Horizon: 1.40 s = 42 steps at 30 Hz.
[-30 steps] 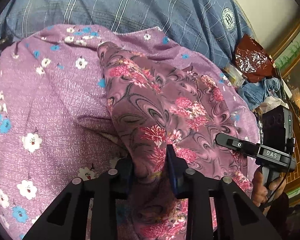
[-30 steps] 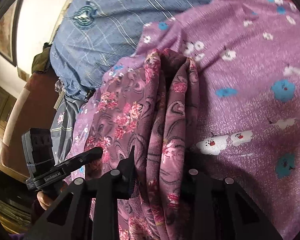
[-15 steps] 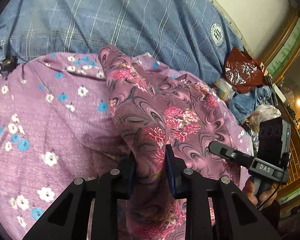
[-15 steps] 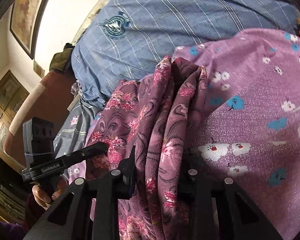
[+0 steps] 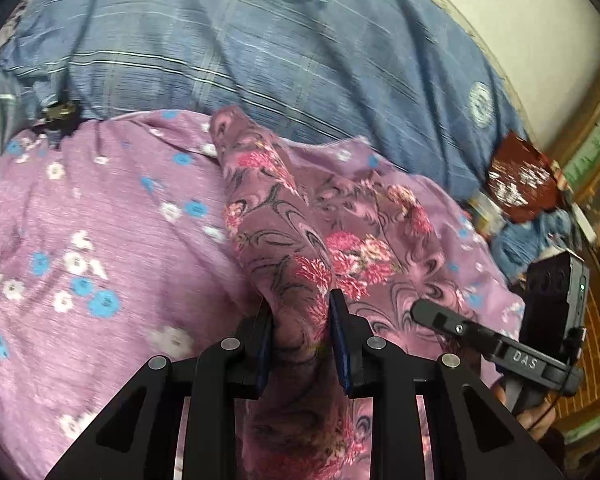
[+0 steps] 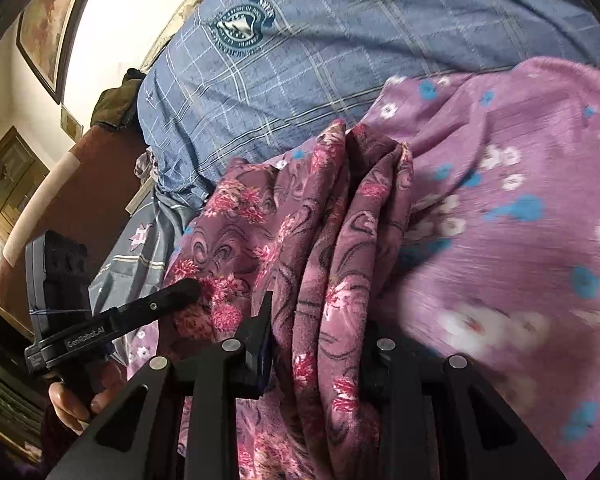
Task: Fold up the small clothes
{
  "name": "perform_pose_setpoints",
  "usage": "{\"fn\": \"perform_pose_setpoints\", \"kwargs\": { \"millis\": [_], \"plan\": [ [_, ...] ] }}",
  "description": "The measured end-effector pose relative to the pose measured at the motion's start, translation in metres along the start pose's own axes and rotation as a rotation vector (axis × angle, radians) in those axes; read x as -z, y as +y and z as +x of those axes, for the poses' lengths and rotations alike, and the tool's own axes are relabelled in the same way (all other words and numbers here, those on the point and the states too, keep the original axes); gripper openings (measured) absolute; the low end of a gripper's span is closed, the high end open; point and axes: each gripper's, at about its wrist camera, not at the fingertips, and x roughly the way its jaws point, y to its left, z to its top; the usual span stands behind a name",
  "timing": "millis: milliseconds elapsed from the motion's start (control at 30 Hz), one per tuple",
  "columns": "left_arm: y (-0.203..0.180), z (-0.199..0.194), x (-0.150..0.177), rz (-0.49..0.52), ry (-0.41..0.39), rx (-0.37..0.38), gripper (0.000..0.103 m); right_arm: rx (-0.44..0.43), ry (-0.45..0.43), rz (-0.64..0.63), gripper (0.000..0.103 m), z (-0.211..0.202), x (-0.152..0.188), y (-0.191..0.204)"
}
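gripping floral garment [image 5: 300,240], left hand-held gripper [image 5: 300,320], right hand-held gripper [image 6: 320,320]

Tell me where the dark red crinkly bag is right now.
In the left wrist view the dark red bag sits at the far right, past the edge of the blue checked sheet, above some blue cloth.

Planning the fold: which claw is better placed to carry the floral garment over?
Probably left: the left claw pinches the floral garment firmly; the right claw has just been opening, fabric bunched between its jaws.
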Motion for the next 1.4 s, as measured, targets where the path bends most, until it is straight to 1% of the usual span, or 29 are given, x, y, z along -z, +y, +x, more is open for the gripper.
{"fn": "perform_pose_setpoints", "kwargs": {
  "millis": [33, 67, 100, 167, 200, 233, 267, 300, 333, 367, 400, 433, 533, 633, 733, 800, 833, 867, 900, 933, 967, 1000, 1067, 1100, 1167, 1233, 1267, 1333, 1400],
  "plan": [
    [0.006, 0.004, 0.001, -0.007, 0.014, -0.022, 0.024, 0.028, 0.029, 0.006, 0.036, 0.009, 0.001, 0.0],
    [0.011, 0.013, 0.003, -0.02, 0.046, -0.044, 0.024, 0.071, 0.07, 0.013, 0.04, 0.018, 0.002, -0.002],
    [0.017, 0.017, 0.006, -0.039, 0.058, -0.061, 0.026, 0.097, 0.092, 0.029, 0.044, 0.023, 0.002, -0.005],
    [0.026, 0.021, 0.012, -0.078, 0.063, -0.052, 0.028, 0.066, 0.098, 0.065, 0.046, 0.023, 0.002, -0.012],
    [0.028, 0.021, 0.013, -0.093, 0.064, -0.043, 0.032, 0.05, 0.098, 0.079, 0.047, 0.022, 0.001, -0.014],
    [0.03, 0.021, 0.014, -0.105, 0.064, -0.04, 0.035, 0.041, 0.087, 0.092, 0.047, 0.019, 0.001, -0.016],
    [0.03, 0.023, 0.014, -0.111, 0.069, -0.035, 0.036, 0.04, 0.072, 0.095, 0.047, 0.017, 0.0, -0.018],
    [0.028, 0.023, 0.013, -0.108, 0.07, -0.035, 0.036, 0.039, 0.057, 0.09, 0.046, 0.016, 0.001, -0.018],
    [0.025, 0.022, 0.013, -0.099, 0.066, -0.04, 0.035, 0.045, 0.057, 0.078, 0.042, 0.016, 0.0, -0.017],
    [0.022, 0.02, 0.012, -0.083, 0.055, -0.05, 0.033, 0.065, 0.051, 0.048, 0.032, 0.016, 0.001, -0.014],
    [0.021, 0.02, 0.009, -0.07, 0.042, -0.052, 0.027, 0.09, 0.036, 0.008, 0.028, 0.014, 0.002, -0.008],
    [0.021, 0.022, 0.005, -0.057, 0.029, -0.052, 0.025, 0.098, 0.019, -0.019, 0.027, 0.012, 0.003, -0.002],
    [0.015, 0.013, 0.006, -0.034, 0.001, -0.057, 0.023, 0.091, -0.042, -0.078, 0.025, 0.003, 0.001, 0.014],
    [0.014, 0.001, 0.006, -0.034, -0.039, -0.069, 0.023, 0.059, -0.074, -0.067, 0.025, 0.001, -0.005, 0.019],
    [0.014, -0.008, 0.006, -0.008, -0.061, -0.096, 0.023, 0.047, -0.073, -0.048, 0.025, 0.009, -0.008, 0.019],
    [0.018, -0.001, 0.007, -0.018, -0.027, -0.113, 0.024, 0.065, -0.039, -0.024, 0.026, 0.02, -0.008, 0.015],
    [0.022, 0.007, 0.006, -0.032, 0.004, -0.118, 0.026, 0.094, -0.025, -0.021, 0.027, 0.027, -0.008, 0.015],
    [0.026, 0.017, 0.006, -0.038, 0.03, -0.146, 0.028, 0.123, -0.018, -0.021, 0.031, 0.031, -0.009, 0.013],
    [0.029, 0.024, 0.007, -0.045, 0.045, -0.181, 0.033, 0.147, -0.004, -0.018, 0.037, 0.036, -0.008, 0.01],
    [0.032, 0.026, 0.01, -0.06, 0.053, -0.189, 0.033, 0.157, 0.021, -0.008, 0.04, 0.041, -0.008, 0.005],
    [0.032, 0.024, 0.012, -0.075, 0.04, -0.176, 0.034, 0.162, 0.024, 0.004, 0.045, 0.041, -0.008, 0.002],
    [0.031, 0.02, 0.013, -0.078, 0.029, -0.179, 0.036, 0.164, 0.019, 0.01, 0.047, 0.039, -0.008, 0.001],
    [0.023, 0.01, 0.016, -0.054, 0.017, -0.22, 0.036, 0.184, 0.003, -0.009, 0.047, 0.032, -0.007, 0.004],
    [0.018, 0.004, 0.017, -0.037, 0.006, -0.246, 0.036, 0.211, -0.009, -0.025, 0.047, 0.028, -0.006, 0.007],
    [0.006, -0.013, 0.019, -0.008, -0.028, -0.286, 0.039, 0.277, -0.041, -0.08, 0.049, 0.017, -0.001, 0.017],
    [-0.01, -0.031, 0.024, 0.016, -0.067, -0.308, 0.054, 0.32, -0.074, -0.122, 0.052, 0.003, 0.007, 0.028],
    [-0.021, -0.042, 0.03, 0.032, -0.097, -0.329, 0.056, 0.355, -0.099, -0.141, 0.054, -0.007, 0.012, 0.035],
    [-0.039, -0.062, 0.043, 0.064, -0.139, -0.378, 0.064, 0.41, -0.128, -0.166, 0.056, -0.022, 0.019, 0.046],
    [-0.059, -0.081, 0.056, 0.107, -0.174, -0.429, 0.067, 0.429, -0.141, -0.171, 0.056, -0.036, 0.023, 0.057]
  ]
}}
